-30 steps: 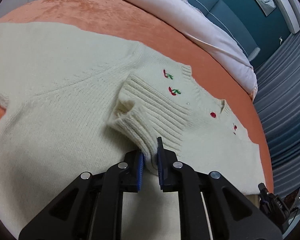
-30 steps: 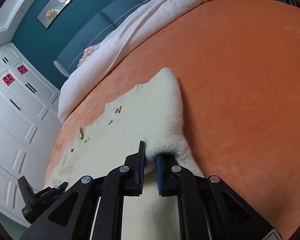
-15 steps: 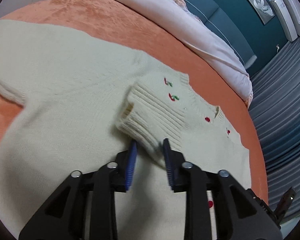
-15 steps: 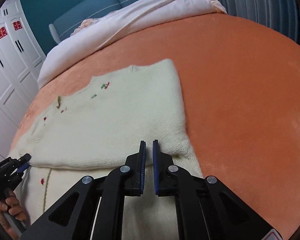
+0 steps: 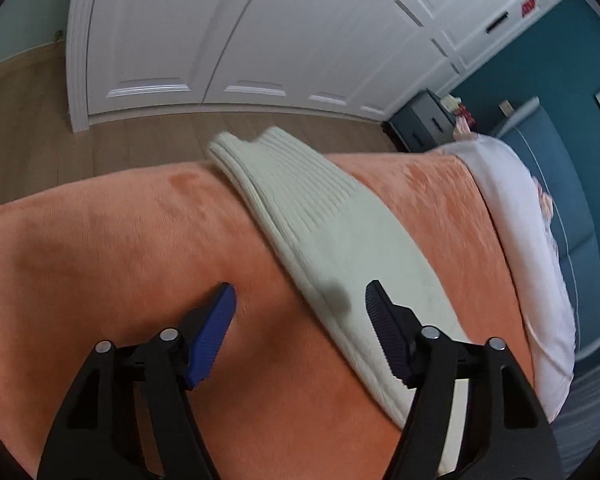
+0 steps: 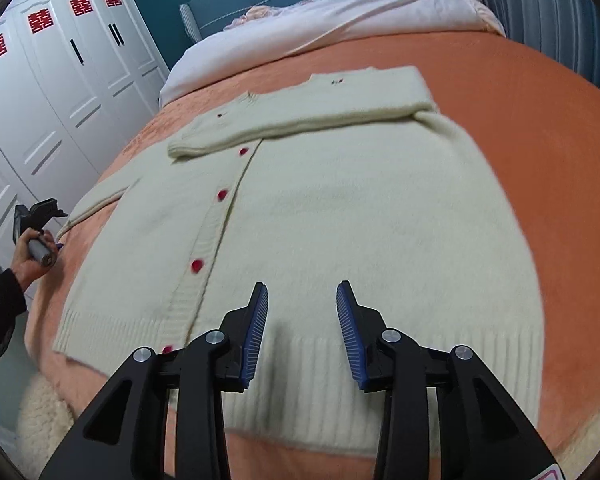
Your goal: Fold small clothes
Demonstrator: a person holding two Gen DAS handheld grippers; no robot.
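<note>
On the orange bed (image 6: 500, 92), cardigan (image 6: 340, 208) lies flat, one sleeve (image 6: 300, 124) folded across; both grippers, left (image 5: 300, 320) and right (image 6: 302, 308), just opened, jaws apart and empty; soft, floppy knit, so I'd pinch the free sleeve's (image 5: 300, 208) ribbed cuff.

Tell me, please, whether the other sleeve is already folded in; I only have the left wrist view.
Observer: Yes, one sleeve lies folded across the chest of the cardigan.
Operator: Thank you. Is the right gripper holding anything?
Observer: No. The right gripper hangs over the ribbed hem; its jaws have just been opening, with nothing between them.
Operator: Does the front look closed?
Observer: It appears so; four red buttons show in a line down the front.
</note>
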